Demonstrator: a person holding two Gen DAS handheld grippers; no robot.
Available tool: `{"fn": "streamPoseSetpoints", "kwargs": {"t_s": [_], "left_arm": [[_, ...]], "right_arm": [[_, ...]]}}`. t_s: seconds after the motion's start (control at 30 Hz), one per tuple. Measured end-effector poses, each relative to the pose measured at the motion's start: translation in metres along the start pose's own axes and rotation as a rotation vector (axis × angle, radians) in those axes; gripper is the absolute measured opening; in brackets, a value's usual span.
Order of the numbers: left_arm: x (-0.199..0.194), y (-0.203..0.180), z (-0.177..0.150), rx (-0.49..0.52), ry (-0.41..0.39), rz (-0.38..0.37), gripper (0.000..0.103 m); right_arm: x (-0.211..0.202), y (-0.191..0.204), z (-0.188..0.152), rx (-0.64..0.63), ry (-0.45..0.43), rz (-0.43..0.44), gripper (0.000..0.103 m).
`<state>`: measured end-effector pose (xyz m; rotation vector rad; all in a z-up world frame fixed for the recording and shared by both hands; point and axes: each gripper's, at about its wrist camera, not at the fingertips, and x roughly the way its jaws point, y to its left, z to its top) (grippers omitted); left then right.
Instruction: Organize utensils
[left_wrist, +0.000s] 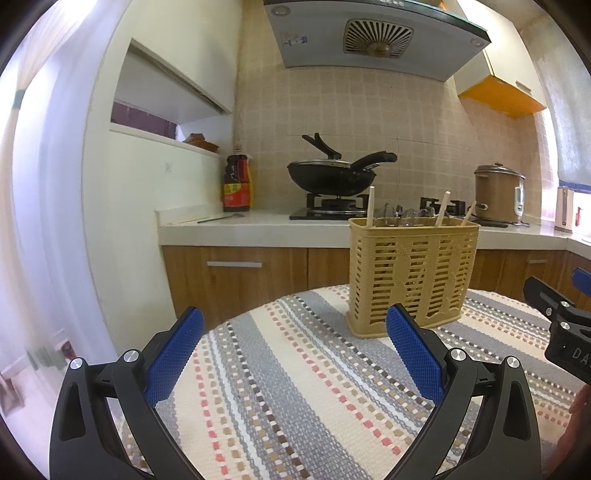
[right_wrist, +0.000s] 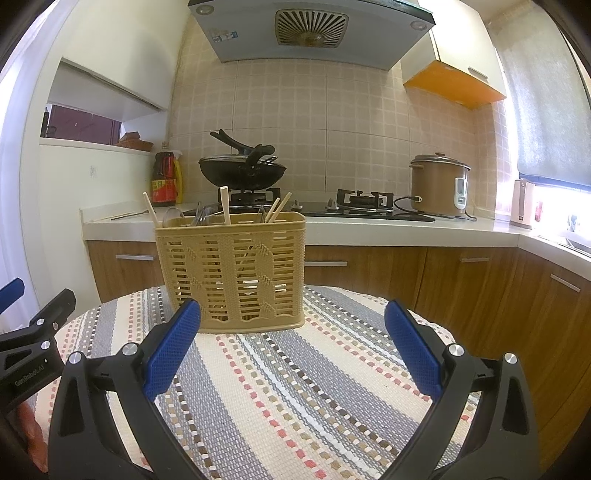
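Both tongs, left (left_wrist: 295, 332) and right (right_wrist: 293, 328), gape wide and hold nothing above the striped worktop (right_wrist: 295, 387). At 12 o'clock I see the utensil basket (right_wrist: 232, 273) already holding chopsticks (right_wrist: 225, 208) and spoons (right_wrist: 173, 216). No loose utensils show; I judge sorting essentially complete.

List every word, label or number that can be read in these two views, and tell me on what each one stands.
"GenRobot.AI": on the left gripper's black body, in the right wrist view.
"DA": cut-off white letters on the right gripper's body, in the left wrist view.
Sauce bottle label: too blurred to read.
Range hood sticker: too small to read.
Rice cooker panel: unreadable.
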<state>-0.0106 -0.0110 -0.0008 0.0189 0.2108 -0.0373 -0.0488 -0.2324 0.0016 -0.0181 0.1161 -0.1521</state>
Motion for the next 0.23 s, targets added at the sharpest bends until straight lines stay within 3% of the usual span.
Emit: {"fn": "streamPoseSetpoints", "kwargs": {"t_s": [0.23], "left_arm": [[0.0005, -0.0013, 0.0002, 0.004, 0.003, -0.002, 0.096]], "right_arm": [[-0.0011, 0.0004, 0.0005, -0.002, -0.005, -0.001, 0.095]]}}
